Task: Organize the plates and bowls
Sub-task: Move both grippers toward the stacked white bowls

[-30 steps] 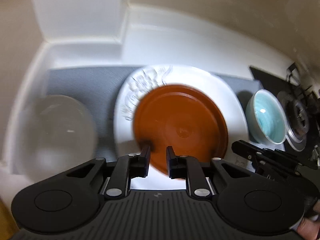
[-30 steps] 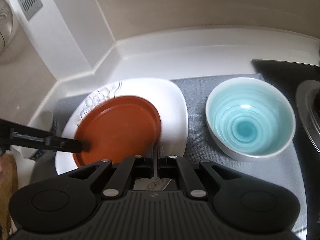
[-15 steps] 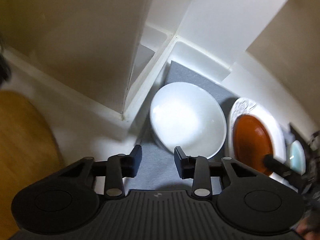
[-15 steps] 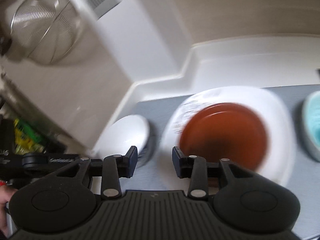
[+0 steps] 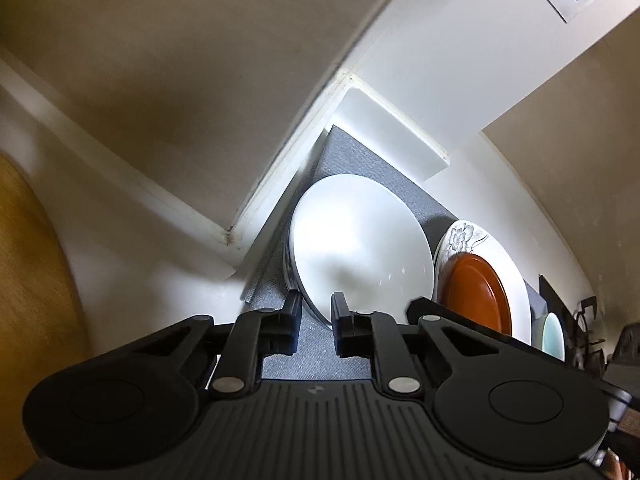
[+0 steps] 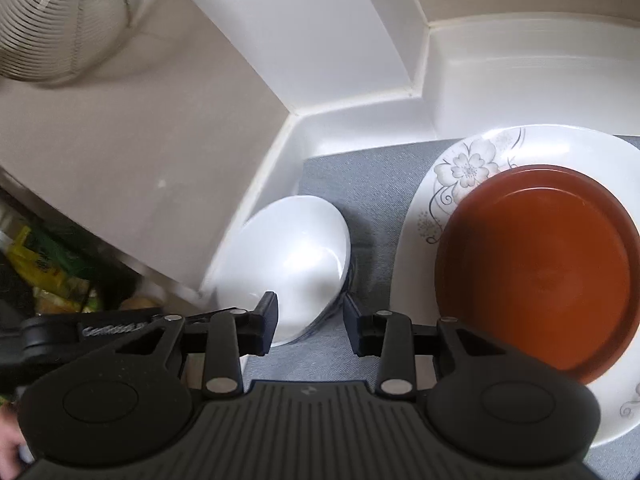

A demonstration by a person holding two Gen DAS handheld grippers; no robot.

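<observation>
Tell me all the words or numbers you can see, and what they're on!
Raised lettering on the left gripper's arm, seen from the right wrist view: too blurred to read.
Small round logo on the right gripper's body: a symbol, no letters.
Yellow and green packaging: too blurred to read.
White bowl, flowered plate, brown plate: no words.

There are two bowls on the grey mat (image 6: 372,184): one white bowl (image 5: 360,244) and one pale blue bowl (image 5: 554,334). There are two plates, one flowered white plate (image 6: 496,152) and one brown plate (image 6: 536,264). One mat, one wire strainer (image 6: 52,12).
</observation>
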